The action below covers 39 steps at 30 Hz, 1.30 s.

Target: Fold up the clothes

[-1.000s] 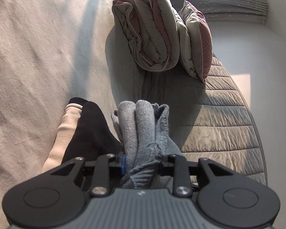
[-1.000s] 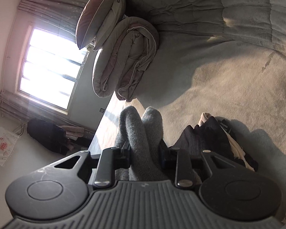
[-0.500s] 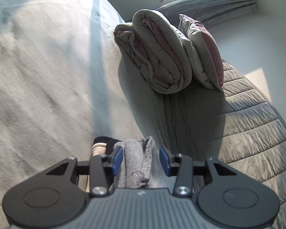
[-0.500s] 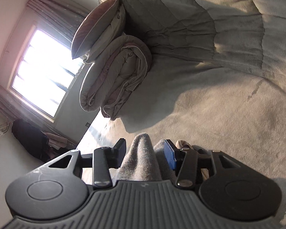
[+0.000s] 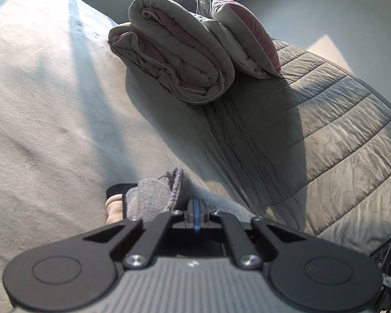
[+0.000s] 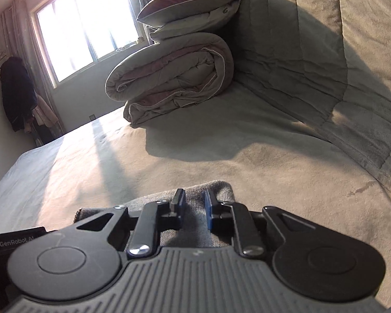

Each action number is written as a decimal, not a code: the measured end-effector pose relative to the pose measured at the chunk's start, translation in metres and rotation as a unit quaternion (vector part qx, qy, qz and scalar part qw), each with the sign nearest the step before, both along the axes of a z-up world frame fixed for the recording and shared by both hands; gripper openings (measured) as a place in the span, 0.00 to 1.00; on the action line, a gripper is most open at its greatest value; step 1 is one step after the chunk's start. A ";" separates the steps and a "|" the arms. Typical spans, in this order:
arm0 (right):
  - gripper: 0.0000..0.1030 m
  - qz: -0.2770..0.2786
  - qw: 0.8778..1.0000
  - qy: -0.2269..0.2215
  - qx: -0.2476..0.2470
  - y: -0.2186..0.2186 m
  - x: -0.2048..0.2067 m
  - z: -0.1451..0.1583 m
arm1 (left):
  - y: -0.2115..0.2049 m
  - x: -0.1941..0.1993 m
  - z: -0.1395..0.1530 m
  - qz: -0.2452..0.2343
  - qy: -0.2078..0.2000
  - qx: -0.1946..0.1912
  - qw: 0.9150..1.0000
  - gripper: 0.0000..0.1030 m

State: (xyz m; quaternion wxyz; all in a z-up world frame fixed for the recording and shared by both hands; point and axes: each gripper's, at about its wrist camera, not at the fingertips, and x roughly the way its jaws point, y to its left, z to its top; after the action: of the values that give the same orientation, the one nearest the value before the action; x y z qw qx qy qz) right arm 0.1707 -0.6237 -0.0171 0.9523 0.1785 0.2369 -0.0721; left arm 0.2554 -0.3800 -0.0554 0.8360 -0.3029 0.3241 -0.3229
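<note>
Jaws of the left gripper (image 5: 196, 215) pressed together, right gripper (image 6: 194, 210) jaws closing, seemingly over the grey knit (image 6: 216, 190).

Grey knit garment (image 5: 153, 198) here, folded into a thick bundle, its ribbed hem curling up at the top with a loose thread showing. It lies flat on my bed (image 5: 39, 109), out on the open middle, well short of the quilted head edge. Right against it on one side: a black piece (image 5: 116, 190) and a cream piece (image 5: 114, 207), stacked.
</note>
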 end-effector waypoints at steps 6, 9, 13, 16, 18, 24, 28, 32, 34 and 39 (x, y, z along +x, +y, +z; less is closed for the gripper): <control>0.14 -0.020 0.998 -0.021 0.048 -0.013 -0.008 -0.013 | -0.002 -0.010 0.010 -0.016 -0.042 0.039 0.998 0.02; 0.21 -0.019 0.997 -0.033 0.067 -0.009 -0.019 -0.003 | 0.004 -0.017 0.020 -0.017 -0.041 0.050 0.998 0.02; 0.46 -0.017 0.993 -0.054 0.104 0.002 -0.040 0.025 | 0.018 -0.034 0.038 -0.010 -0.032 0.065 0.997 0.39; 0.52 -0.019 0.993 -0.061 0.103 0.017 -0.056 0.050 | 0.034 -0.057 0.059 0.005 -0.042 0.102 0.994 0.62; 0.56 -0.023 0.992 -0.065 0.106 0.030 -0.072 0.065 | 0.048 -0.074 0.070 0.016 -0.042 0.124 0.991 0.68; 0.67 -0.024 0.995 -0.072 0.064 0.083 -0.112 0.106 | 0.108 -0.117 0.094 0.046 -0.033 0.167 0.984 0.82; 0.75 -0.012 0.996 -0.076 0.038 0.128 -0.136 0.123 | 0.152 -0.140 0.105 0.069 -0.033 0.222 0.972 0.88; 0.86 0.002 0.997 -0.072 0.019 0.175 -0.159 0.131 | 0.195 -0.160 0.113 0.085 -0.023 0.252 0.964 0.94; 0.93 0.006 0.997 -0.074 0.015 0.196 -0.166 0.133 | 0.217 -0.173 0.117 0.091 -0.027 0.266 0.959 0.98; 1.00 0.010 0.997 -0.076 0.014 0.247 -0.180 0.131 | 0.259 -0.201 0.119 0.093 -0.038 0.305 0.947 0.99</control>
State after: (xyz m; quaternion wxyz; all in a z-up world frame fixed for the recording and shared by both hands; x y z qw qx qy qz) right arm -0.0094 -0.3769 0.1137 0.9655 0.1948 0.1665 -0.0459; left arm 0.0546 -0.1211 0.0631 0.9265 -0.0496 0.3454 -0.1407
